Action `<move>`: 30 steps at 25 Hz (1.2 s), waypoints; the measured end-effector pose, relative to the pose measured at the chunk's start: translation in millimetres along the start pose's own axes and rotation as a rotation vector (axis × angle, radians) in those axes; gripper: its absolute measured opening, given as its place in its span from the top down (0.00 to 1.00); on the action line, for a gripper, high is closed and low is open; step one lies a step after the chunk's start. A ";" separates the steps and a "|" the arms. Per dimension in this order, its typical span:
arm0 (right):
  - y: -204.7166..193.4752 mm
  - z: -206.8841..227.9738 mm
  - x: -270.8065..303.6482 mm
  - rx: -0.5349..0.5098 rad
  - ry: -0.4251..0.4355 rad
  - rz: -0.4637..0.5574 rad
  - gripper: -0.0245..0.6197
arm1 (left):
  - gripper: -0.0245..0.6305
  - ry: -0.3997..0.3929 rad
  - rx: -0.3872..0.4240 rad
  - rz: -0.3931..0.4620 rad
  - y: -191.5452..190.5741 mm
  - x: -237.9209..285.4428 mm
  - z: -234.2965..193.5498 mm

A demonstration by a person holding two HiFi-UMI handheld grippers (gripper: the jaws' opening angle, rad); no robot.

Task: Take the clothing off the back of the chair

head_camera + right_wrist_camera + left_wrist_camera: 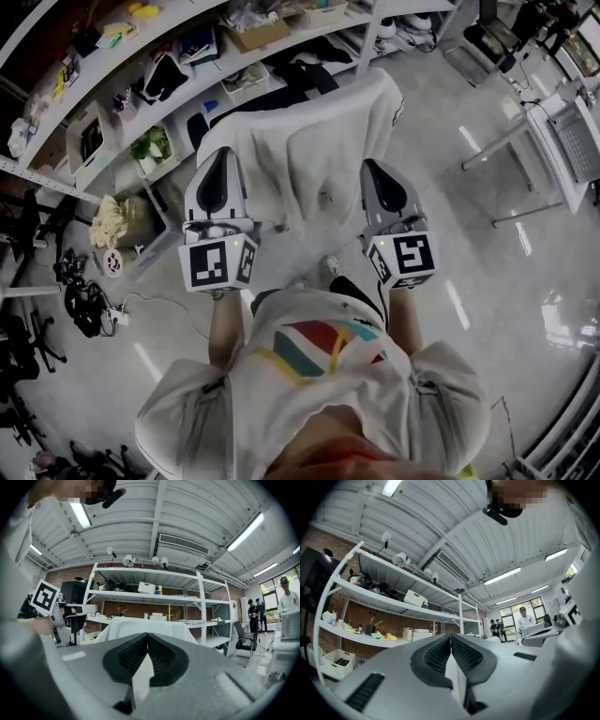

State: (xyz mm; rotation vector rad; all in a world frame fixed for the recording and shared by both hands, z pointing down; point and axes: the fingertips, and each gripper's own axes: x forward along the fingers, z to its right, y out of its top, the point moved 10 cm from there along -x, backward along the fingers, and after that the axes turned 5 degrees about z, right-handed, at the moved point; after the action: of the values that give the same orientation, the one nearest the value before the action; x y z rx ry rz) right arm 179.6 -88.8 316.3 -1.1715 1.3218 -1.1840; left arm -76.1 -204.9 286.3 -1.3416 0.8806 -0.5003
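A white garment hangs over the back of a chair in front of me; it also shows in the right gripper view, where the garment covers the chair entirely. My left gripper is at the garment's left edge, held level, jaws shut and empty. My right gripper is at the garment's right edge, also shut with nothing between its pads. In the left gripper view my left gripper points past the cloth toward the shelves. The right gripper faces the draped cloth, a short way short of it.
A long white shelving rack full of boxes and clutter stands right behind the chair. Cables lie on the floor at the left. A white table is at the right. A black office chair and people are farther off.
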 end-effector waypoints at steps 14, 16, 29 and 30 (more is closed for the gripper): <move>16.3 87.8 29.9 -0.024 0.244 0.047 0.96 | 0.94 0.189 0.044 0.001 1.4 28.5 51.2; 15.0 85.4 32.4 -0.029 0.262 0.046 0.96 | 0.94 0.188 0.045 -0.002 1.1 26.7 47.3; 13.3 90.0 49.2 -0.002 0.260 0.077 0.96 | 0.94 0.162 0.095 -0.001 7.7 31.2 35.2; 13.8 91.1 50.3 -0.002 0.261 0.077 0.96 | 0.94 0.160 0.094 -0.003 7.9 32.0 35.8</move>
State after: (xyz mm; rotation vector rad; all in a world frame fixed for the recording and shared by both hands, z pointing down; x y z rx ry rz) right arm 266.5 -143.6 294.6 -0.9815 1.5487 -1.3119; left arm -30.3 -205.4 270.0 -1.2295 0.9741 -0.6512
